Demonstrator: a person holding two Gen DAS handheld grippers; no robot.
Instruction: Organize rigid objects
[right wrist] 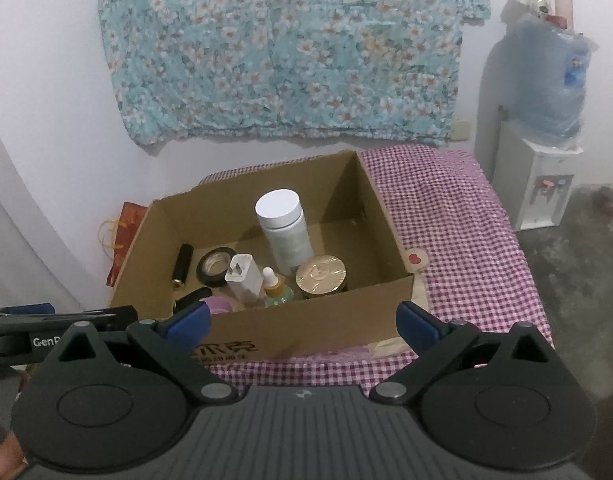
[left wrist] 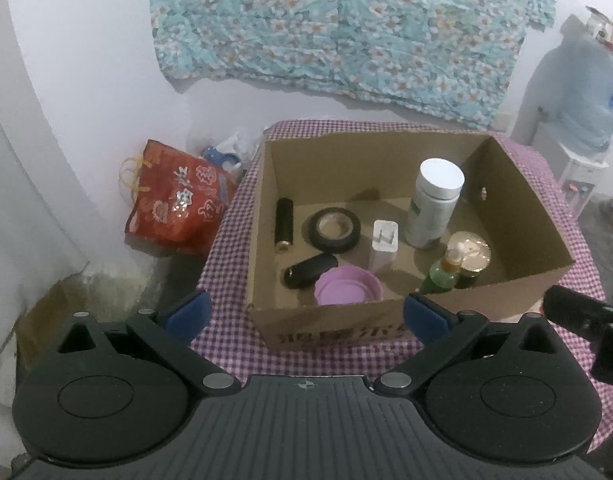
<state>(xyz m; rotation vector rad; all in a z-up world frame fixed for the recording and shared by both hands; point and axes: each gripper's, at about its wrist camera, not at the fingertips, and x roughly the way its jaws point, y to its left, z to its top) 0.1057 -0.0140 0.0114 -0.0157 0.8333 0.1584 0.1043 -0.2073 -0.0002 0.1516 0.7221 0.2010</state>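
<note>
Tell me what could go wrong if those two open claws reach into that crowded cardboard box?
1. The tall white-capped plastic bottle stands upright among low items; a sideways brush could topple it.
2. The small green dropper bottle stands tight between the white plug adapter and the gold-lidded round jar, leaving little room for fingers.
3. The brown cardboard box has a tall near wall; the open left gripper or right gripper might catch it.

Upright white-capped bottle (left wrist: 434, 204) and small items inside open cardboard box (left wrist: 526, 216).
</note>
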